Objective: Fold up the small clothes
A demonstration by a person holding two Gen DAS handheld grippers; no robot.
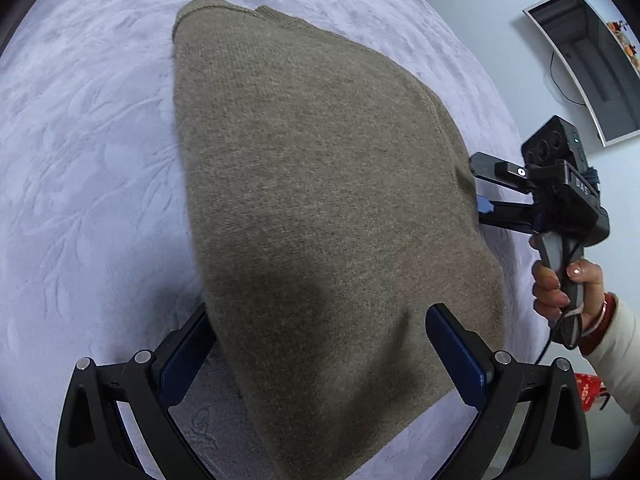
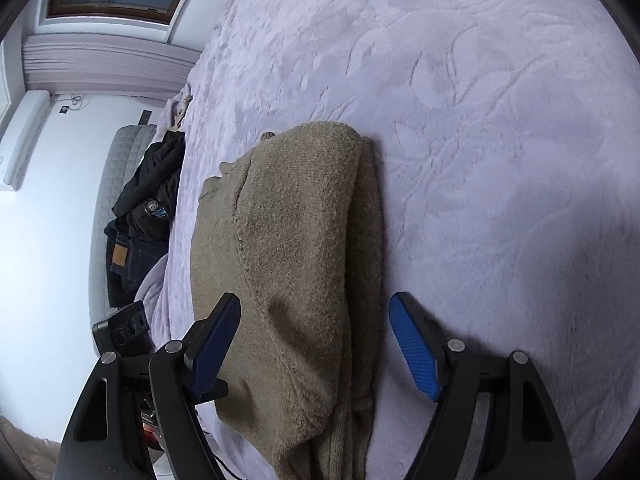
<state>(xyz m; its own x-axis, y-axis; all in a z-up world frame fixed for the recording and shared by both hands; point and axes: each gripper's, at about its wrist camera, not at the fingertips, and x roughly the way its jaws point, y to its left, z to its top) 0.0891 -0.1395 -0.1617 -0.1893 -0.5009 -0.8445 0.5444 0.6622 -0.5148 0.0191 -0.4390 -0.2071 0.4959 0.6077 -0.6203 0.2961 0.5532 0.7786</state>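
Sweater (image 1: 320, 200) sits partly folded on the lavender bed (image 1: 88, 152), one side near the bed's edge. Left gripper (image 1: 320, 344) is spread wide with its blue pads straddling the near hem, pinching nothing. Right gripper (image 2: 316, 344) is spread too, straddling the doubled-over side, also empty. Biggest risk imo: the knit is thick and fuzzy, so a pinch could catch only the top layer and drag the fold apart. Plush bedspread might also snag in the pads and bunch up underneath.
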